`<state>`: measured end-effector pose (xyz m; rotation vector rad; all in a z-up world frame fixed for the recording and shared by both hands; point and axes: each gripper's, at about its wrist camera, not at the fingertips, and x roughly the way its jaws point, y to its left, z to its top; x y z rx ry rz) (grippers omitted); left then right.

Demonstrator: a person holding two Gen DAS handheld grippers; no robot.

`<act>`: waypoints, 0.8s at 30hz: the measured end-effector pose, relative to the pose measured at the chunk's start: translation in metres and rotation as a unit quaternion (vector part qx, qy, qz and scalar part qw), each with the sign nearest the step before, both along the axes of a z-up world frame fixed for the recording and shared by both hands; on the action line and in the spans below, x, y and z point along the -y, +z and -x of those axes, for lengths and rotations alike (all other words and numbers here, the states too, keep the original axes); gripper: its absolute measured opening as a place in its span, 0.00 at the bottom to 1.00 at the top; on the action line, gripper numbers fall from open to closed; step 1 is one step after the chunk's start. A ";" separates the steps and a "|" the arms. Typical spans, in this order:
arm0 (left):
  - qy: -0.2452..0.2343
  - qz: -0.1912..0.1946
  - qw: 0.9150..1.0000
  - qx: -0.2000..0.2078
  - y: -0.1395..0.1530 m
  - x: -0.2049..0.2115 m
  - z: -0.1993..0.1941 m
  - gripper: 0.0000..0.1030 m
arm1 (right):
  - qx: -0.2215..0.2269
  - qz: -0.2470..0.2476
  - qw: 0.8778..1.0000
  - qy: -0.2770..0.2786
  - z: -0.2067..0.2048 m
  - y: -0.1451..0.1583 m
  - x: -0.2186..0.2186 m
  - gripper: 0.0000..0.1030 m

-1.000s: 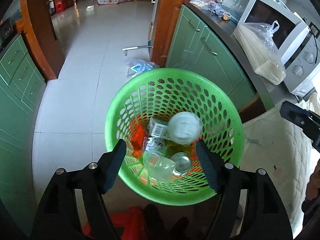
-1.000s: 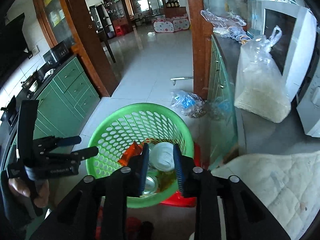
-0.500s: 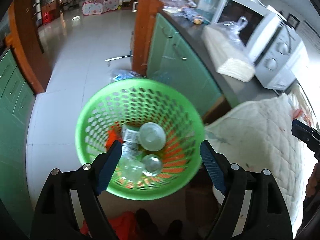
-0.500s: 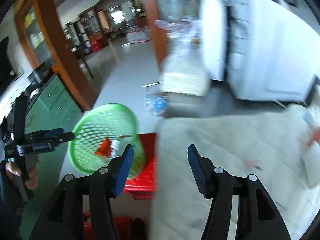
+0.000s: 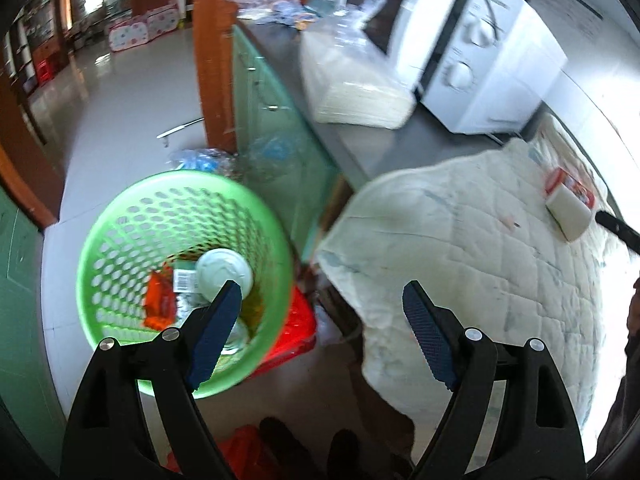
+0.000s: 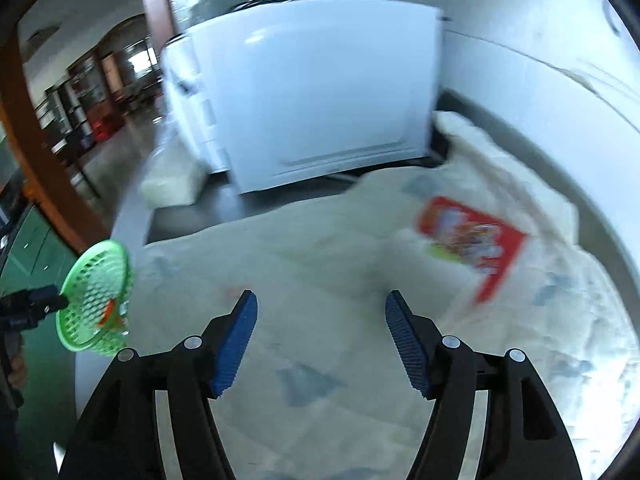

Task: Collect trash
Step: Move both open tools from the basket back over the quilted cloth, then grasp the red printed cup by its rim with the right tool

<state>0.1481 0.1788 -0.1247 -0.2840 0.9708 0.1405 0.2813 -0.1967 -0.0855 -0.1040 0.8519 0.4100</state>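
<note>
My left gripper gapes wide, basket lower left; my right gripper is wide too, red packet right of centre on the cloth.

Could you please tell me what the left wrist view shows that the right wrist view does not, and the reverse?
Only the left view looks into the basket, showing its trash: a white lid and an orange wrapper. It also shows the open left tool. Only the right view shows the open right tool and the carton's red printed face. Both show the basket, carton, quilt and microwave.
</note>
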 end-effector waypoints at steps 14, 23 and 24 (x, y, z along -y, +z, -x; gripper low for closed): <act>-0.084 0.005 0.996 -0.017 -0.005 0.095 -0.043 0.81 | -0.020 0.077 0.997 -0.015 -0.084 0.006 0.070 0.62; -0.109 0.007 0.994 -0.029 -0.009 0.118 -0.060 0.81 | -0.026 0.037 0.998 -0.049 -0.079 0.003 0.111 0.56; -0.112 0.009 0.993 -0.028 -0.008 0.121 -0.063 0.81 | -0.029 0.028 0.998 -0.053 -0.077 0.001 0.115 0.51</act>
